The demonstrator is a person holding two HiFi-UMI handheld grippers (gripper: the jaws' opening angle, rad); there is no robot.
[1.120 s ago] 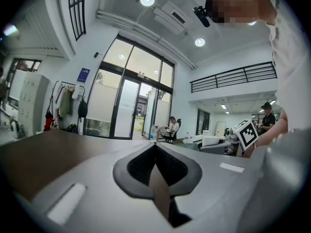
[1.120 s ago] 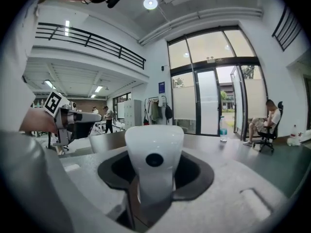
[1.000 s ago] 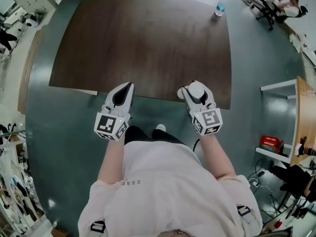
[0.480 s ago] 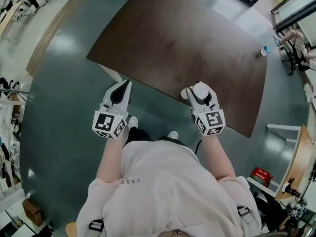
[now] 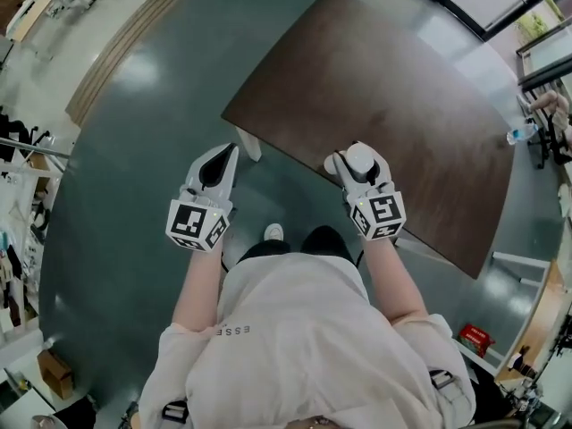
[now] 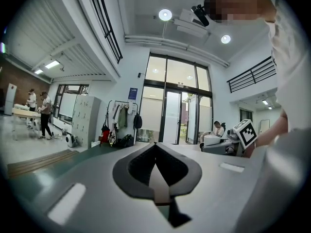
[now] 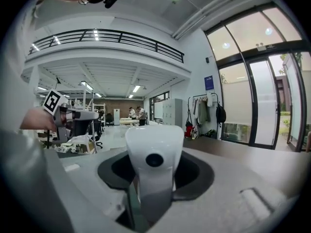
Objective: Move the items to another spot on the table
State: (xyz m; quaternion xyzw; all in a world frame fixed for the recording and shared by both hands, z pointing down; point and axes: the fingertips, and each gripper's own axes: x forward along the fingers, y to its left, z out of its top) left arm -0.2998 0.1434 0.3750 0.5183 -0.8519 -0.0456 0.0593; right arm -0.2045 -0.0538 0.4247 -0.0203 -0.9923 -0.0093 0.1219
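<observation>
In the head view my right gripper (image 5: 356,161) is shut on a white rounded device (image 5: 359,159) with a dark round dot, held over the near edge of the bare brown table (image 5: 393,96). The right gripper view shows that white device (image 7: 153,165) upright between the jaws, with the brown table (image 7: 252,159) beyond at the right. My left gripper (image 5: 222,159) hangs over the floor, left of the table's corner. Its jaws meet in a point with nothing between them in the left gripper view, where the left gripper (image 6: 155,152) faces a glass entrance.
A water bottle (image 5: 518,135) stands at the table's far right edge. A white table leg (image 5: 251,145) sits under the near corner. Seated people (image 5: 552,105) are at the right, and a red box (image 5: 471,338) lies on the floor lower right. Grey-green floor lies to the left.
The head view has swung: the table has rotated and slid toward the upper right. Both grippers keep their pose before the body; the left one now hangs over the floor beyond the corner.
</observation>
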